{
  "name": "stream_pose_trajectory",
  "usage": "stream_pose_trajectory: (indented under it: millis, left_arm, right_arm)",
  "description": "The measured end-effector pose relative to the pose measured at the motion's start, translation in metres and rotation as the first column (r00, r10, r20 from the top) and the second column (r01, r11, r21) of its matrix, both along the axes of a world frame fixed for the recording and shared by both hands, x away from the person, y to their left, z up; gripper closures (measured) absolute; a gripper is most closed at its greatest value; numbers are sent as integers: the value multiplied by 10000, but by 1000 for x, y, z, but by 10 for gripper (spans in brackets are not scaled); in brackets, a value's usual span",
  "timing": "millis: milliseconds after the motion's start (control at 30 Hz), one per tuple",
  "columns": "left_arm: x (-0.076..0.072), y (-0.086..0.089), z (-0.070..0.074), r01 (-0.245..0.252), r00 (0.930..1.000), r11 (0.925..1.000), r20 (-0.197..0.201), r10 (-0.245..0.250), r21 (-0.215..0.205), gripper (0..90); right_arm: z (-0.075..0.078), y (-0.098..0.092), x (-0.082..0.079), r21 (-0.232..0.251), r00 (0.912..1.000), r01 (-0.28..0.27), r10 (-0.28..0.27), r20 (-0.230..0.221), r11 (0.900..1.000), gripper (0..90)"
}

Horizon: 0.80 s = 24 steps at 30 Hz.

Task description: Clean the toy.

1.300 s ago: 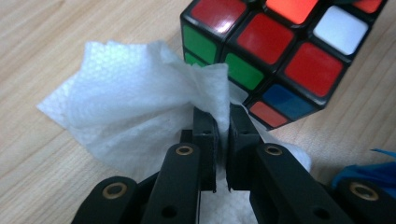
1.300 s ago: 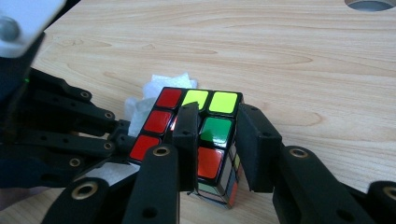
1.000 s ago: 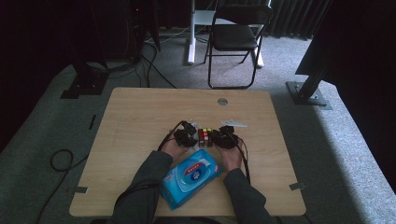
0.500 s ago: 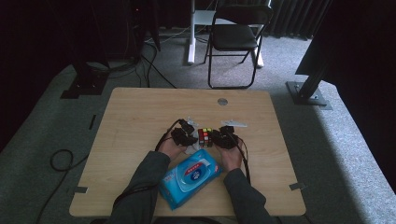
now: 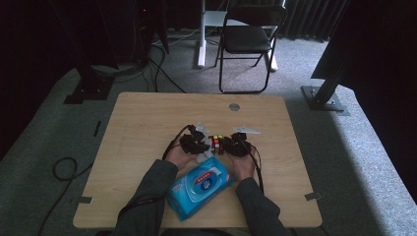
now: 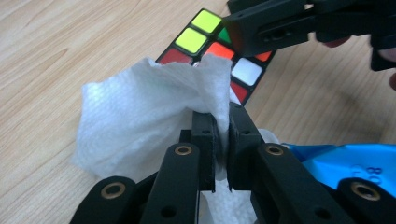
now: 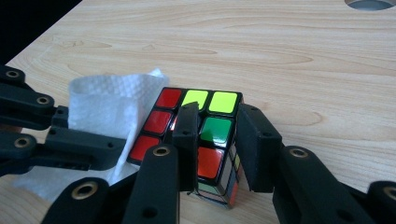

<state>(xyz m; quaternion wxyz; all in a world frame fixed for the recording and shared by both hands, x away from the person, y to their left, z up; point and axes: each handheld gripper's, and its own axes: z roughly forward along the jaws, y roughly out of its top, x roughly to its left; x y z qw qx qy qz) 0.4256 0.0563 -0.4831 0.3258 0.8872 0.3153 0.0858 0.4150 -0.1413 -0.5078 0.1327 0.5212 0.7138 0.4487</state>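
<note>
The puzzle cube (image 7: 205,140) sits near the middle of the tabletop (image 5: 147,128), one corner clamped between the nearly closed fingers of the right gripper (image 7: 217,135). Against its left side lies a white wipe (image 6: 149,107), pinched tight between the closed fingers of the left gripper (image 6: 223,135). A blue wipe pack (image 5: 199,187) lies just in front, between the person's forearms.

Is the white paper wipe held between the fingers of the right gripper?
No, the left gripper pinches the crumpled white paper wipe, while the right gripper clamps the multicoloured plastic puzzle cube.
</note>
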Motion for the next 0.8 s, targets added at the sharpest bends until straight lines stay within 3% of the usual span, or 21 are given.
stream_pose_trajectory:
  millis: [200,800]
  left_arm:
    - [-1,-3,1,111,9999,9999,-10,-111,-14,838]
    - [2,0,-3,-164,9999,9998,-25,164,144,837]
  right_arm:
    - [0,0,0,11,10000,-12,12,-8,10000,702]
    - [0,0,0,13,10000,-24,24,-9,10000,702]
